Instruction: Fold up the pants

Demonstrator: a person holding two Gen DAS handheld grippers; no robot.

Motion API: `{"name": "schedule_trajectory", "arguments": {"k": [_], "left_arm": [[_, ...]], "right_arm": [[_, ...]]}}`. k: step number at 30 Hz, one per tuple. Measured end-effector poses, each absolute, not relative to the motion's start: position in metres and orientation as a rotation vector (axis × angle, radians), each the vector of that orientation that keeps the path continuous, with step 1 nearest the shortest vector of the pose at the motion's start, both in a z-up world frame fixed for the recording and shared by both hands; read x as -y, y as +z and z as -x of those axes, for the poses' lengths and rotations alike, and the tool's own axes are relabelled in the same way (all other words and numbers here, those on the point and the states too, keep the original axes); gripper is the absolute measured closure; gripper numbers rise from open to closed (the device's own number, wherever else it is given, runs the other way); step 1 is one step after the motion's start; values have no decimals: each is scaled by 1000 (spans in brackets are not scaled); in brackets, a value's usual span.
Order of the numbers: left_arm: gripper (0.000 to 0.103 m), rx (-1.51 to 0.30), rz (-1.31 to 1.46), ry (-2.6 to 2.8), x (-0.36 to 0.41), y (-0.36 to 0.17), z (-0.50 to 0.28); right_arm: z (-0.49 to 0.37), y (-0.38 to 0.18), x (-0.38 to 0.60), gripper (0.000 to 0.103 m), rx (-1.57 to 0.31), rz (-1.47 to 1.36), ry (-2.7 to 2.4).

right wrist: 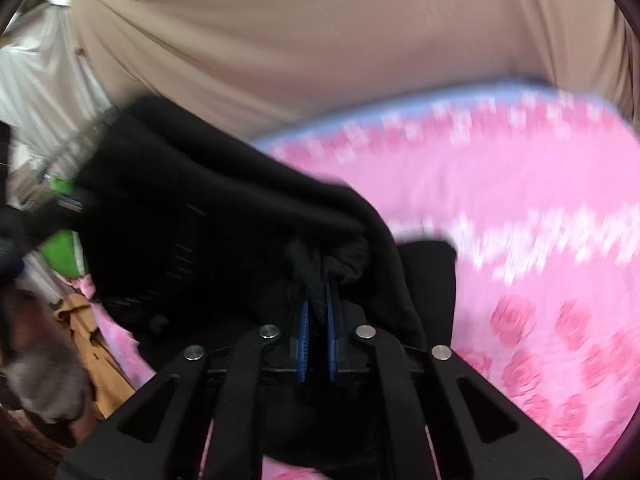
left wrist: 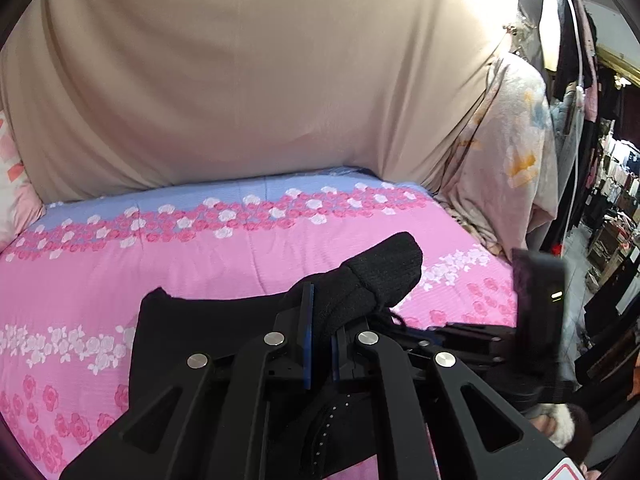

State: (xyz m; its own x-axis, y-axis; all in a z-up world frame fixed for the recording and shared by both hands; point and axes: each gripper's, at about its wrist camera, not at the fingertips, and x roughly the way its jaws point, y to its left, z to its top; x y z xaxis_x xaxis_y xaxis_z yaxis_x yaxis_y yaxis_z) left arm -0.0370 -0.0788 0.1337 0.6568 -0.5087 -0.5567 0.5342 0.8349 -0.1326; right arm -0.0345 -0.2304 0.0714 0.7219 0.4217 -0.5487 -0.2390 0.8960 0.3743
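Note:
The black pants (left wrist: 168, 344) lie on a pink flowered bedspread (left wrist: 224, 264), partly lifted. My left gripper (left wrist: 322, 320) is shut on a ribbed black cuff (left wrist: 384, 276) of the pants, which sticks up past the blue pads. In the right wrist view my right gripper (right wrist: 318, 296) is shut on a bunch of the black pants (right wrist: 224, 208), and the cloth drapes up and to the left from the blue pads. The other gripper's black body (left wrist: 538, 300) shows at the right edge of the left wrist view. The right wrist view is blurred.
A beige sheet (left wrist: 248, 80) hangs behind the bed as a backdrop. A flowered blanket (left wrist: 512, 152) hangs at the bed's right end, with racks of clothes (left wrist: 600, 184) beyond. A pink pillow (left wrist: 16, 200) lies at the far left. A tan garment (right wrist: 96, 344) hangs off the bed's left side.

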Motion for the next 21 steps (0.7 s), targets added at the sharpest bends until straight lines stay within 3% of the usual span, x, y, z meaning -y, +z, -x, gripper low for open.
{"name": "schedule_trajectory", "arguments": {"k": [2,4,6,12,18,21], "left_arm": [[98,-617,-46,-601,84,133,37],[98,-667,-55,-626,98,119,30],[98,-745,-74,-644,116,93,23],[98,-768,-76,-671,125,74,35],[98,-709,-24,-628,104,100,32],[98,-735,-43,-627,106,98,30]], "right_arm": [[28,62,235,97,-699,-253,311],[5,20,244,96,-839,-224,205],[8,6,257,92,-843,-327,213],[51,45,255,91,-743,-369,313],[-20,21,238,92,-833,-319,317],[-48,5,271,99,-844,-459,281]]}}
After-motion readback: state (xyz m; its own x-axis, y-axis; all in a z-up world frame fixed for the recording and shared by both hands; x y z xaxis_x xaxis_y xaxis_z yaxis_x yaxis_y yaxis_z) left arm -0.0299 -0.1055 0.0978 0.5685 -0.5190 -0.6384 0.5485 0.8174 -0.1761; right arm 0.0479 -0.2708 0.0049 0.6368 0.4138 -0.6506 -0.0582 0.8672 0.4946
